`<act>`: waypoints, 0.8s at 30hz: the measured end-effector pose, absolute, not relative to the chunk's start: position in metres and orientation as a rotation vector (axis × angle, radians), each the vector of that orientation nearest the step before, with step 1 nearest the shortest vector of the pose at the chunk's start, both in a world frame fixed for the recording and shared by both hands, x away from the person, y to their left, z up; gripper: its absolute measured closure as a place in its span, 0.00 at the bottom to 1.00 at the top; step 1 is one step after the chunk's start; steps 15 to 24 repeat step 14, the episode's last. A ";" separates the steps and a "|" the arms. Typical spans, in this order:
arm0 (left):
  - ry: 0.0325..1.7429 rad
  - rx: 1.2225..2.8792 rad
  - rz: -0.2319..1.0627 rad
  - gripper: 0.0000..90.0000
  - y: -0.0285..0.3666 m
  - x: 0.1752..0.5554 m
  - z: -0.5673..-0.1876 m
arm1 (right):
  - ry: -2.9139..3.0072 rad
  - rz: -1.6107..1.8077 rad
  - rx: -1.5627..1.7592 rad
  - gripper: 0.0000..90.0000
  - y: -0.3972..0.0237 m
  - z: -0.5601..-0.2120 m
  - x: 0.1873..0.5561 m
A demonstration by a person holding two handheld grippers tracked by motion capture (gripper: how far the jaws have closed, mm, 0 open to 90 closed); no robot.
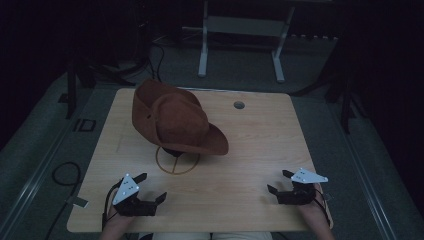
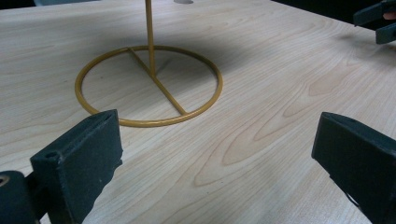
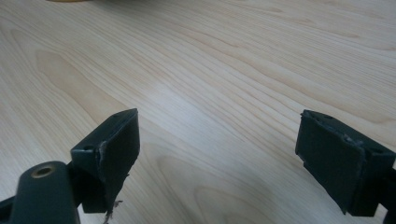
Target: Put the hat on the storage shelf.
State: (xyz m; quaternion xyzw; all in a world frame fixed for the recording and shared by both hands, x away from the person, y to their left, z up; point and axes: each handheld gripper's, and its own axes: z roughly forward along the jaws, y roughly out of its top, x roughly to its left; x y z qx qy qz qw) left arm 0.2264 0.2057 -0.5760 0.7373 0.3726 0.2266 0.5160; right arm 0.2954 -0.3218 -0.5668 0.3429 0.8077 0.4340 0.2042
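Note:
A brown wide-brimmed hat [image 1: 172, 120] sits tilted on a yellow wire stand [image 1: 176, 161] at the middle-left of the wooden table [image 1: 250, 140]. The stand's ring base [image 2: 149, 84] and upright rod lie just ahead of my left gripper [image 2: 215, 154], which is open and holds nothing. In the high view the left gripper [image 1: 150, 186] rests near the front left edge, a short way in front of the stand. My right gripper [image 1: 280, 181] rests near the front right edge, open and bare, with plain wood between its jaws [image 3: 217, 154].
A round cable hole [image 1: 239, 105] sits near the table's far edge. Behind the table stands a white metal frame [image 1: 240, 45] on grey floor. Cables [image 1: 65, 175] lie on the floor at left. The right gripper's jaws [image 2: 378, 21] show at the left gripper view's upper right.

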 end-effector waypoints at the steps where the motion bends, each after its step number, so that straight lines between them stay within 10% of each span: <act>1: 0.896 1.770 0.544 0.03 0.206 0.226 -0.576 | 2.249 1.217 0.965 0.15 -0.323 -0.567 0.295; 24: 0.896 1.774 0.547 0.03 0.205 0.226 -0.576 | 2.237 1.202 0.979 0.15 -0.326 -0.570 0.298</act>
